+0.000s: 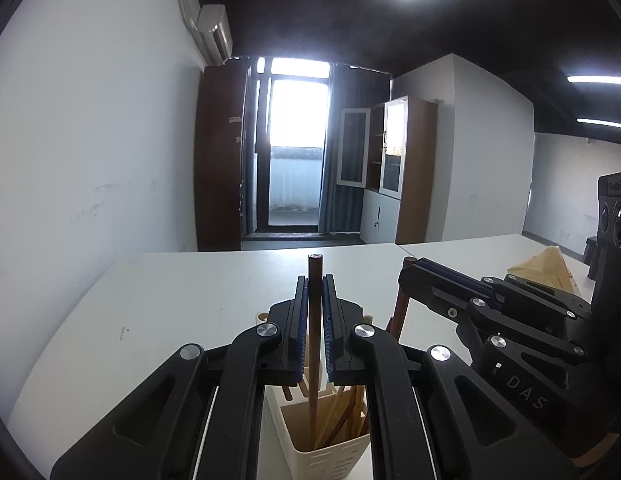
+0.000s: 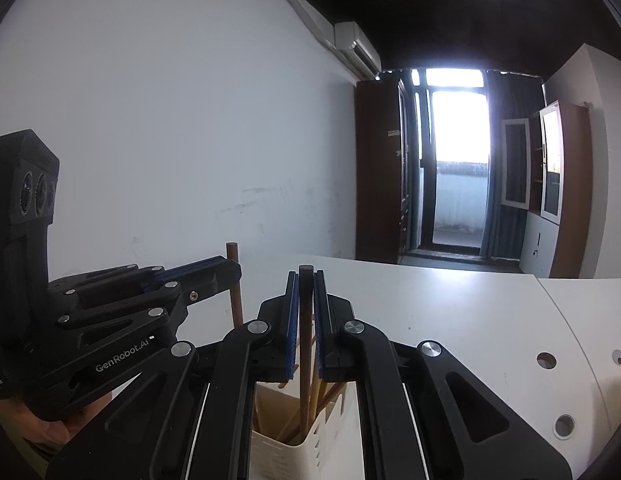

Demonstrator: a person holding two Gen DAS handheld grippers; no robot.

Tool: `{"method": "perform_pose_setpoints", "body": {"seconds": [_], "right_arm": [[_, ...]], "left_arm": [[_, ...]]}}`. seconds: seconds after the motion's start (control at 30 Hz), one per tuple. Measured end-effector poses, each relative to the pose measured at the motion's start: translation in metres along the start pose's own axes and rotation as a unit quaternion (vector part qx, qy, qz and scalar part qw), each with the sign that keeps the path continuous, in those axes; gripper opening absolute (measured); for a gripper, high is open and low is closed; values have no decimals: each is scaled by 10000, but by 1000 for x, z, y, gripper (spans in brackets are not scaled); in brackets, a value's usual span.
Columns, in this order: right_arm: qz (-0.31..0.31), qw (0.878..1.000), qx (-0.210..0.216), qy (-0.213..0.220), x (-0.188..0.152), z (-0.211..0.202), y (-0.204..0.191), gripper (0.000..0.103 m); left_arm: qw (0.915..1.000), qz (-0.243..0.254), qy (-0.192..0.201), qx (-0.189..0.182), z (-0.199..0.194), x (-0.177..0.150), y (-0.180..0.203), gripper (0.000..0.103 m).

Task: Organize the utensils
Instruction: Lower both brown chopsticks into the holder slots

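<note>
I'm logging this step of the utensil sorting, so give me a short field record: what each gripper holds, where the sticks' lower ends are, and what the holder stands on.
left gripper: jaws shut on a dark wooden stick, held upright
right gripper: jaws shut on a second dark stick, upright
lower ends: both inside the cream holder
holder contents: several other wooden sticks, leaning
holder stands on: white table

- The holder (image 1: 330, 452) is cream, with small slots.
- The chopstick (image 1: 314, 320) is dark brown.
- Both grippers (image 1: 315, 292) (image 2: 306, 288) are black, with blue pads.
- The table (image 1: 170, 300) is white.
- The cabinet (image 1: 218, 152) is brown.
</note>
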State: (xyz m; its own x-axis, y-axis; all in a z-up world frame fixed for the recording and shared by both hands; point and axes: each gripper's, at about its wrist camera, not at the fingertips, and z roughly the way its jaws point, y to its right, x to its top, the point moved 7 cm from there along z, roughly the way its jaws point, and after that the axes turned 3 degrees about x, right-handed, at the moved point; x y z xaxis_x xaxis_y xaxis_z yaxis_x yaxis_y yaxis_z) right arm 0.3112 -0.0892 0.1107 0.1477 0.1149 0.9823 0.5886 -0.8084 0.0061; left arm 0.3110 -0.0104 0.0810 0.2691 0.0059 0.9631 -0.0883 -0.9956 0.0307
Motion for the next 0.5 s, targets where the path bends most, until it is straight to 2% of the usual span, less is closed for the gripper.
{"method": "perform_pose_setpoints", "body": {"seconds": [0.5], "right_arm": [[62,9991,-109,-402,-14,17,7,9]], "left_arm": [[9995,110,-297,54,11,-18,3,7]]}}
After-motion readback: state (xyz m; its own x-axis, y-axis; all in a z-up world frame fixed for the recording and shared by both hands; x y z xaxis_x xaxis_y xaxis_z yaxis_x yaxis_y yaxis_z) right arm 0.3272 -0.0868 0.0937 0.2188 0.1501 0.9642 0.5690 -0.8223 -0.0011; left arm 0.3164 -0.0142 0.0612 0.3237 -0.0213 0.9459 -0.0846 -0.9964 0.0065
